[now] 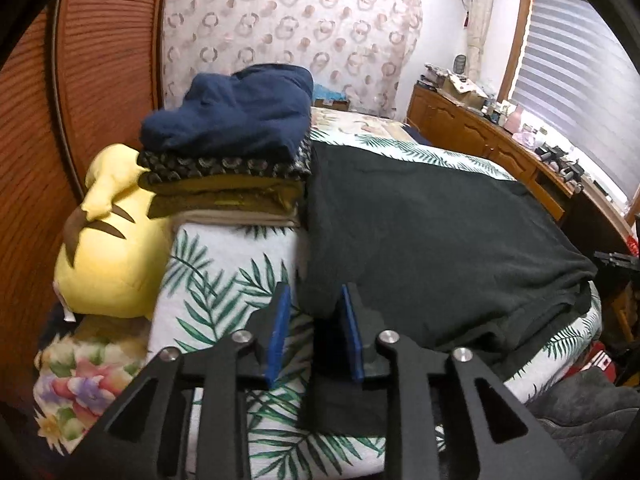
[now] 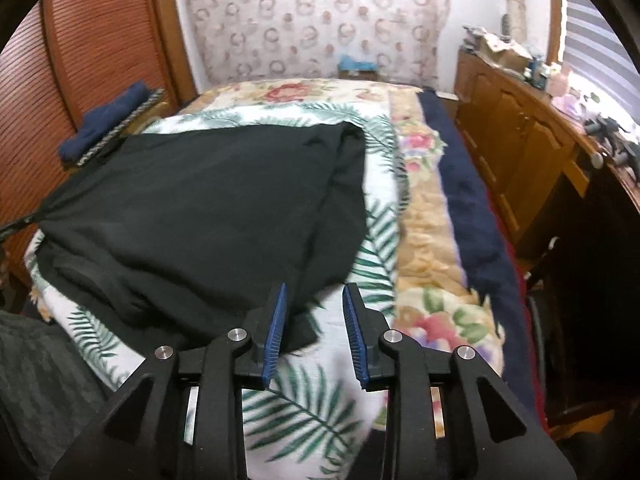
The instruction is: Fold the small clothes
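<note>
Up close, the left gripper [image 1: 312, 304] has its jaws a little apart, with the near left edge of the dark green garment [image 1: 432, 240] sitting in the gap between the blue pads [image 1: 280, 332]; the pads don't look like they're pressing on it. The right gripper [image 2: 314, 304] is the same deal, jaws slightly apart, hanging over the near right corner of that garment, where the cloth runs under the left pad but nothing's clamped. The garment itself lies spread across the middle of the bed, on the white palm-leaf blanket [image 2: 304, 408], with its right side bunched into a soft fold. Left of it in the left wrist view there's a yellow plush toy [image 1: 112, 248] wedged against the wooden slatted panel [image 1: 92, 80]. Just behind that sits a stack of folded clothes [image 1: 228, 176], a navy piece [image 1: 236, 116] on top, then a patterned dark one, then olive and beige ones underneath. To the right a floral bedspread [image 2: 428, 220] shows along the bed's edge, then a wooden dresser [image 2: 516, 136] cluttered with small stuff. At the far end hangs a curtain with ring patterns [image 2: 320, 20], and a window blind [image 1: 576, 80] is off to the right.
</note>
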{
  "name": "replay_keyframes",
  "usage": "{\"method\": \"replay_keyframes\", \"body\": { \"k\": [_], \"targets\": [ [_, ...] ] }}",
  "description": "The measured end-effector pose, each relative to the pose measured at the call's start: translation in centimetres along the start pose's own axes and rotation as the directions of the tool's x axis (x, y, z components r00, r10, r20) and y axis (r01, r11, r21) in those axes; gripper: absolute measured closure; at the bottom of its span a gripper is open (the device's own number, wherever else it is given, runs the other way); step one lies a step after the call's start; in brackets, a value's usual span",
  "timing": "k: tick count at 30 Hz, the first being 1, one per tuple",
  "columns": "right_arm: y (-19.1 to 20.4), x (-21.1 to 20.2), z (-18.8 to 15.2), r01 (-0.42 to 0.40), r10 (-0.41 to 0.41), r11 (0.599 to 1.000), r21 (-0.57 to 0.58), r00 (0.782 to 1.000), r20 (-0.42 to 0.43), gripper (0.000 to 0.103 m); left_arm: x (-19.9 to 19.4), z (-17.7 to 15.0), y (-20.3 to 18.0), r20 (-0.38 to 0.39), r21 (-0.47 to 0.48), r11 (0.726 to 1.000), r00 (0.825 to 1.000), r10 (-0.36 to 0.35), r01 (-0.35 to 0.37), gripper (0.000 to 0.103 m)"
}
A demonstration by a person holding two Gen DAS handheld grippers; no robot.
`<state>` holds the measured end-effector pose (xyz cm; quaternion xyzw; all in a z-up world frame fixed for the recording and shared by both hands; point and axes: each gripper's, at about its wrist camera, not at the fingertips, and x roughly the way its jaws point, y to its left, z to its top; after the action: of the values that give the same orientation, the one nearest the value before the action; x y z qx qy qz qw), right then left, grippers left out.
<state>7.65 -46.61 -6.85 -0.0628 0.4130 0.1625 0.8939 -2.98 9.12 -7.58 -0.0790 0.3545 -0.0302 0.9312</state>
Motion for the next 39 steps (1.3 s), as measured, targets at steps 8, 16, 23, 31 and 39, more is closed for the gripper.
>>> {"method": "replay_keyframes", "body": {
  "k": [8,16,23,31,39],
  "targets": [
    [0.6,3.2,-1.9,-0.029,0.029,1.0,-0.007,0.996,-0.085,0.075,-0.8,0.9,-0.2,0.031,0.01,1.0,0.999,-0.01,0.01,0.073],
    [1.0,3.5,-2.5,-0.044,0.041,0.998,-0.035,0.995,-0.094,0.097,2.0,0.2,-1.2,-0.021,0.002,0.998,0.998,-0.056,0.056,0.073],
    [1.0,1.0,-2.4,0.013,-0.029,0.993,-0.119,0.991,-0.128,0.1,2.0,0.6,-1.7,-0.018,0.004,0.999,0.999,-0.033,0.033,0.073],
    [-1.5,-4.1,-0.6,-0.013,0.01,0.998,-0.066,0.998,-0.058,0.099,1.9,0.5,-0.4,-0.02,-0.016,1.0,1.0,0.014,-0.015,0.066],
    [-0.7,-4.7,0.1,0.018,-0.018,0.998,-0.06,1.0,-0.012,0.092,2.7,-0.4,0.8,-0.056,-0.043,0.999,0.998,0.028,-0.031,0.065]
  ]
}}
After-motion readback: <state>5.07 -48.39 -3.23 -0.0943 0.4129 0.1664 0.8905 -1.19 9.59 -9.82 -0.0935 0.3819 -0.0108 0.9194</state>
